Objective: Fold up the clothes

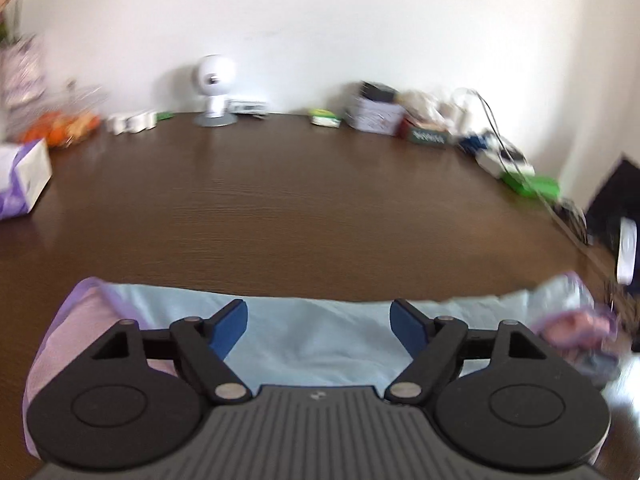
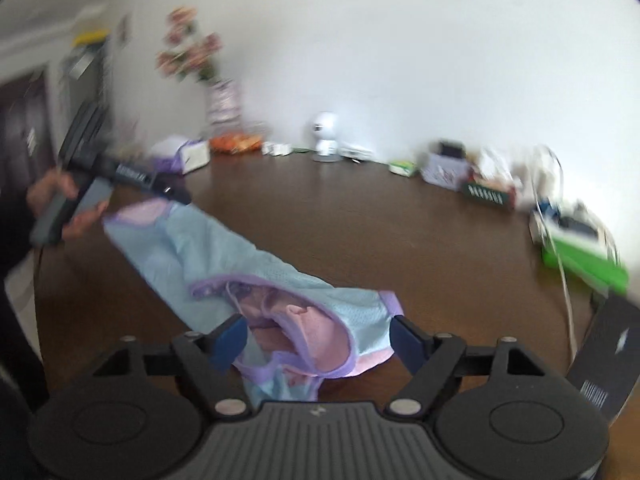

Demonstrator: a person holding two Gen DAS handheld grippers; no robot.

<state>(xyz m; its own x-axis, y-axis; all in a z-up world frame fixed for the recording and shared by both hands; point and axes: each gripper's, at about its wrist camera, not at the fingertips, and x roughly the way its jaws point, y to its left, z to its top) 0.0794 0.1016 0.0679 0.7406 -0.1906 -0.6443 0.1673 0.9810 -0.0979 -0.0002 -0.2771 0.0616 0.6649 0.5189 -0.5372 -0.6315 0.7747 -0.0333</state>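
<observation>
A small light-blue mesh garment (image 2: pixel 224 256) with purple trim and pink lining lies stretched across the dark wooden table (image 2: pixel 380 232). My right gripper (image 2: pixel 318 330) stands open over its near end. The crumpled pink and purple opening lies between the fingers, and the pads do not press on it. At the far left a hand (image 2: pixel 48 192) holds my left gripper (image 2: pixel 172 194), whose tip is at the garment's other end. In the left wrist view the left gripper (image 1: pixel 318 316) is open wide above the flat blue cloth (image 1: pixel 320 340), with nothing pinched.
Along the wall stand a white round camera (image 1: pixel 214 80), a tissue box (image 1: pixel 24 178), orange snacks (image 1: pixel 68 126), small boxes (image 1: pixel 376 114) and a vase of flowers (image 2: pixel 224 100). A green box (image 2: pixel 580 260) and cables (image 2: pixel 564 272) lie at the right edge.
</observation>
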